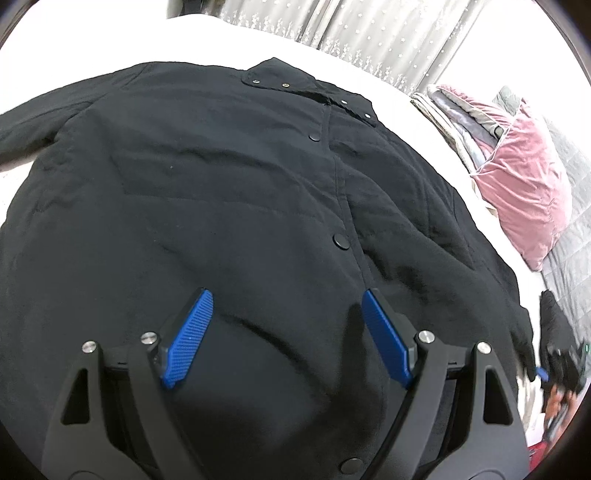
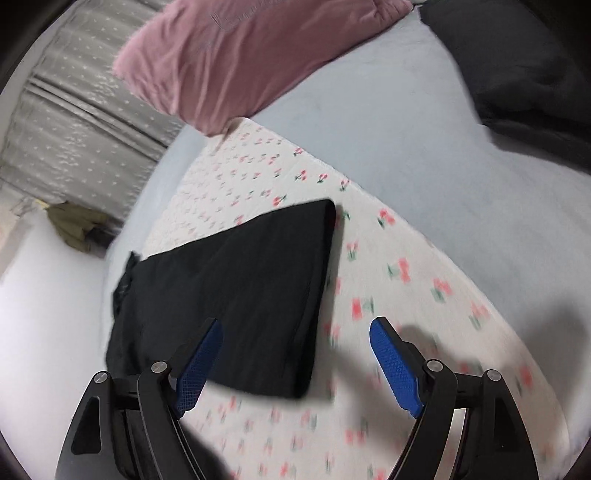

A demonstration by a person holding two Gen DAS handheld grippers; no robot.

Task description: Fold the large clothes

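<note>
Two grippers, both with jaws spread and nothing between them. Left gripper (image 1: 282,334) hangs angled down over the lower front of a black coat (image 1: 221,192) that lies spread flat, front up, collar away from the camera, snap buttons (image 1: 341,242) running down the placket; looks laid out that way so sleeves and sides can be folded in, and no fold is started on it yet, by my read. Left sleeve trails off the frame's left edge. Right gripper (image 2: 295,360) hovers over a second item, a folded black garment (image 2: 236,295), a tidy flat wedge lying on a cherry-print sheet (image 2: 388,280); one blue pad overlaps its near edge in view, but whether it touches I cannot tell. That piece looks finished and parked to the side so the coat has room. Right view is motion-blurred, so print detail is soft. Surface is a bed: white in the left view under the coat, pale blue-grey cover (image 2: 406,140) around the printed sheet in the right view. Pink velvet pillow (image 2: 240,55) sits at the head end, beside a stack of folded bedding (image 1: 454,114). Grey patterned curtains (image 1: 351,26) behind. Dark bundle (image 2: 517,66) at top right, olive cloth (image 2: 74,225) far left, both unclear.
</note>
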